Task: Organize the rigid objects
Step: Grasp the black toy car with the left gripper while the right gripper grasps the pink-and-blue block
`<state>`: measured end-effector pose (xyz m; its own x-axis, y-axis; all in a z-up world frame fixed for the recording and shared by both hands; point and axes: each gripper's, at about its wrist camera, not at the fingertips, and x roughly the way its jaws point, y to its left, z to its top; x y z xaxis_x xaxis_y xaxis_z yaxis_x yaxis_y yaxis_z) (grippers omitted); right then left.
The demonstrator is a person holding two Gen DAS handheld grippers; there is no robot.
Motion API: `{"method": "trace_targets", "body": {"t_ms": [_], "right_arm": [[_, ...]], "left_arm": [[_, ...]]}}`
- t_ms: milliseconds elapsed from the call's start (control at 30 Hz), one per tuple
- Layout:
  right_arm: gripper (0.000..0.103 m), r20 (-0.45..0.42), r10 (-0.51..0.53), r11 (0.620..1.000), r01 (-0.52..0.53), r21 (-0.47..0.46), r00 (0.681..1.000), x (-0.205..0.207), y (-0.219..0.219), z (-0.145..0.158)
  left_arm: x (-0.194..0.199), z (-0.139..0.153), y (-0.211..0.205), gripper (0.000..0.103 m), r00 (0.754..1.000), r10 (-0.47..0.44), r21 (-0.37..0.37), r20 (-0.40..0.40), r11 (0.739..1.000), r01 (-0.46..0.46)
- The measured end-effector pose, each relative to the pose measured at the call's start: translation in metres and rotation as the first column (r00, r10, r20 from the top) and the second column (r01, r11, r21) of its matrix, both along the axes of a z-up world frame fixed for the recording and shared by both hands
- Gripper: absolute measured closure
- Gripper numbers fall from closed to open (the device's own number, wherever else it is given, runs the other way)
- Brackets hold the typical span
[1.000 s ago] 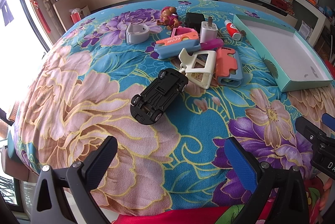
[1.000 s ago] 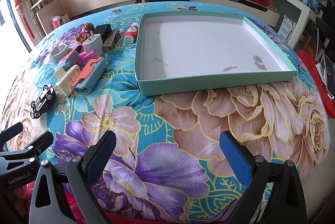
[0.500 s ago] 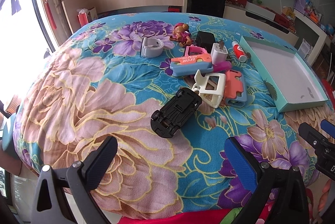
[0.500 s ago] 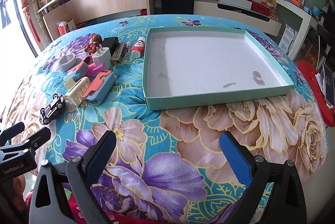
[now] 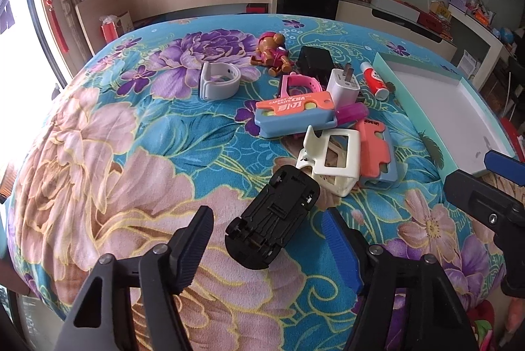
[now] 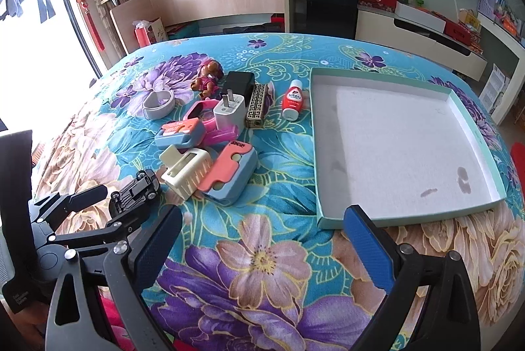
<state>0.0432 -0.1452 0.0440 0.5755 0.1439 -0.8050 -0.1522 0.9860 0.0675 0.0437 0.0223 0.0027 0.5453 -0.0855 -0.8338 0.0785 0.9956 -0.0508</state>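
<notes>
A black toy car (image 5: 272, 219) lies upside down on the flowered tablecloth. My left gripper (image 5: 266, 216) straddles it with its jaws closing; a gap still shows on each side of the car, so the pads do not press it. From the right wrist view the same car (image 6: 137, 190) sits between the left gripper's (image 6: 126, 200) fingers. My right gripper (image 6: 262, 213) hangs open and empty over the cloth, just left of the near corner of the teal tray (image 6: 387, 221). The tray (image 5: 423, 121) has nothing inside.
Beyond the car lies a pile: a cream hair claw (image 5: 331, 160), two pink-and-blue toys (image 5: 295, 114), a white charger (image 5: 343, 85), a black adapter (image 5: 315, 59), a red-white bottle (image 5: 374, 78), a bear figure (image 5: 272, 54), a grey band (image 5: 218, 82), and a gold lighter (image 6: 256, 105).
My left gripper has come forward over the black car and its jaws have narrowed around it. The right gripper has swung left, so the tray now sits further right in its view.
</notes>
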Motion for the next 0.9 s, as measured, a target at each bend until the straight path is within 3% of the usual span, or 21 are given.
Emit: {"method": "trace_targets", "body": {"t_ms": [167, 267, 400, 900], "right_arm": [[0.009, -0.029, 0.030, 1.000, -0.030, -0.001, 0.999, 0.019, 0.013, -0.009], [0.020, -0.053, 0.036, 0.999, -0.037, -0.014, 0.998, 0.029, 0.018, -0.018], [0.023, -0.076, 0.051, 0.998, -0.053, -0.025, 0.996, 0.039, 0.023, -0.029], [0.025, -0.136, 0.047, 0.999, -0.049, -0.013, 0.990, 0.070, 0.031, -0.057]], "left_arm": [[0.009, -0.004, -0.001, 0.041, 1.000, -0.020, -0.010, -0.012, 1.000, 0.019], [0.012, -0.006, -0.001, 0.041, 1.000, -0.023, -0.016, -0.018, 1.000, 0.022], [0.015, -0.007, 0.000, 0.043, 1.000, -0.026, -0.022, -0.015, 0.999, 0.026], [0.022, -0.016, 0.009, 0.063, 0.999, -0.016, -0.057, -0.037, 0.998, 0.014]]}}
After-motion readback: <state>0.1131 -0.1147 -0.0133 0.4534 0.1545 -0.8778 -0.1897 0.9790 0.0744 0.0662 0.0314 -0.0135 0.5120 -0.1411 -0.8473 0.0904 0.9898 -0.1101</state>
